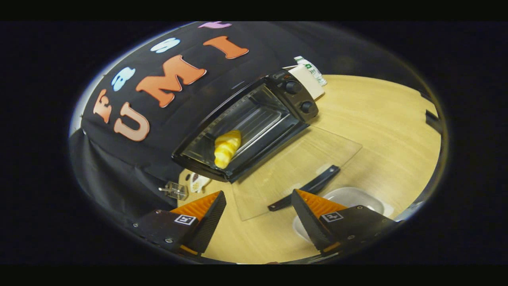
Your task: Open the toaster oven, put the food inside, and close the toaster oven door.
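Observation:
A black toaster oven stands on the wooden table against the booth's cloth wall. Its glass door lies folded down flat toward me, with the dark door handle just ahead of the fingers. A yellow croissant-like piece of food rests inside the oven near its front sill. My gripper is open with nothing between its fingers, held back from the door over the table.
A white plate sits on the table under the right finger. Behind the oven stand a white box and a plastic bottle. A small clear object and a patterned item lie left of the oven.

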`<state>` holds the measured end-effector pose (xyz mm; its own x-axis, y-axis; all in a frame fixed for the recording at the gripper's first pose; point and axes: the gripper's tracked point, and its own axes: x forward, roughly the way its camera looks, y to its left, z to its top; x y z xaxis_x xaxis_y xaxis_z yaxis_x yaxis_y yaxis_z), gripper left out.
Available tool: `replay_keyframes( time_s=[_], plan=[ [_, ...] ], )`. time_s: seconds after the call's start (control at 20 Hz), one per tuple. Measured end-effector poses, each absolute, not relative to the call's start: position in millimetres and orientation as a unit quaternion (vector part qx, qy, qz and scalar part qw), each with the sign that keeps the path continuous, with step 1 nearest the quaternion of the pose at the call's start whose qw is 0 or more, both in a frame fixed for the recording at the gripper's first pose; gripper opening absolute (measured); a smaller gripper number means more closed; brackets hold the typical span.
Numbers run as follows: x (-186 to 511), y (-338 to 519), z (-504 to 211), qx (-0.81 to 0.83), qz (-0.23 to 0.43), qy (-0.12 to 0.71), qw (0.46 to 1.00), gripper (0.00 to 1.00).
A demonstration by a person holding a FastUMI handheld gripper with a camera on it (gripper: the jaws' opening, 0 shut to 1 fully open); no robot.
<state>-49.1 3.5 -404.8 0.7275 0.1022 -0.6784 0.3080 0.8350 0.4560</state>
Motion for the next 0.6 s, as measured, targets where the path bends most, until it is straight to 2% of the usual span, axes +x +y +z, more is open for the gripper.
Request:
replay_keyframes(
  time_s=[0.4,0.6],
  plan=[
    [-78.6,-22.5,-424.7,0.037,-0.042,0.417,0.907,0.99],
    [-75.6,-21.9,-444.6,0.003,-0.028,0.441,0.897,0.99]
  ],
)
